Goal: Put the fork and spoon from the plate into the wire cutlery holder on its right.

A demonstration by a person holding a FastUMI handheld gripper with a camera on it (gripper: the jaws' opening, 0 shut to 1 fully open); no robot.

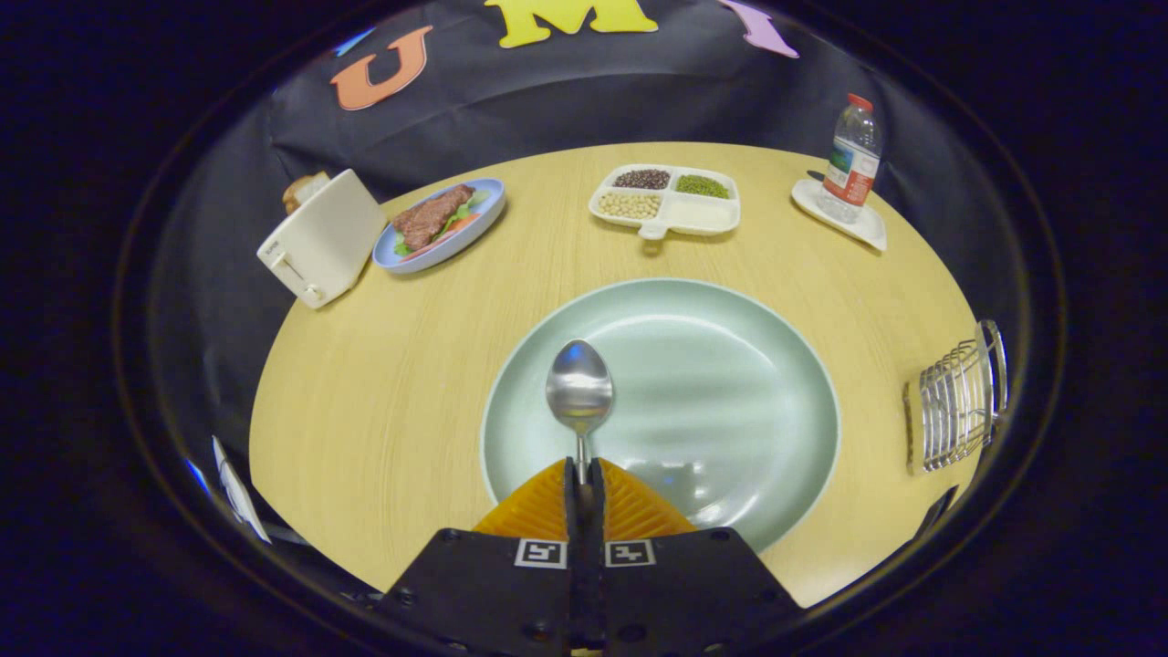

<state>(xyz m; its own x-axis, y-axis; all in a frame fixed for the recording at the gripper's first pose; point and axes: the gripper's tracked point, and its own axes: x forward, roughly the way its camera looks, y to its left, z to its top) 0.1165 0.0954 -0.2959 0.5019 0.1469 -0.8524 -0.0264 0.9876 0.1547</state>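
The spoon [578,392] is clamped by its handle between the closed jaws of the gripper [584,474], its bowl held over the near left part of the plate [785,365]. The wire cutlery holder [954,401] stands on the counter [383,383] right of the plate. With so thin a handle pinched, the spoon could be swung or dropped in transit, or caught on the wires.

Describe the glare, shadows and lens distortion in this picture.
Gripper view: fisheye bending curves the round table and squashes the wire holder at its right. Soft overhead light leaves pale glare on the green plate and a bright sheen on the spoon bowl. The gripper, jaws shut on the spoon's handle, casts a faint shadow on the plate. Focus is sharp throughout.
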